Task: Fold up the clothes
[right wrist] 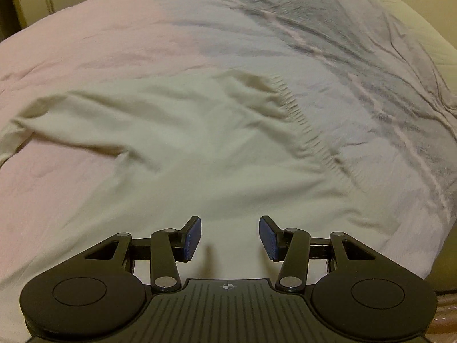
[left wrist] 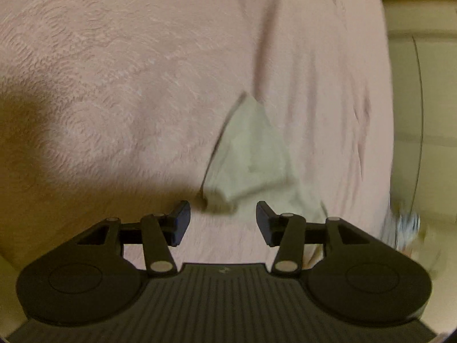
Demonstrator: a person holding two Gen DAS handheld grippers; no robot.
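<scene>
We have left gripper and right gripper both spread wide, holding nothing, above the cream garment on pink bedding.

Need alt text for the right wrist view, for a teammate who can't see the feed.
The open right gripper, with blue-padded fingers, hovers empty over a cream long-sleeved garment spread on a pale pink bedspread. One sleeve stretches to the left, a ribbed hem runs along the garment's right edge, and a grey patterned blanket lies beyond.
</scene>
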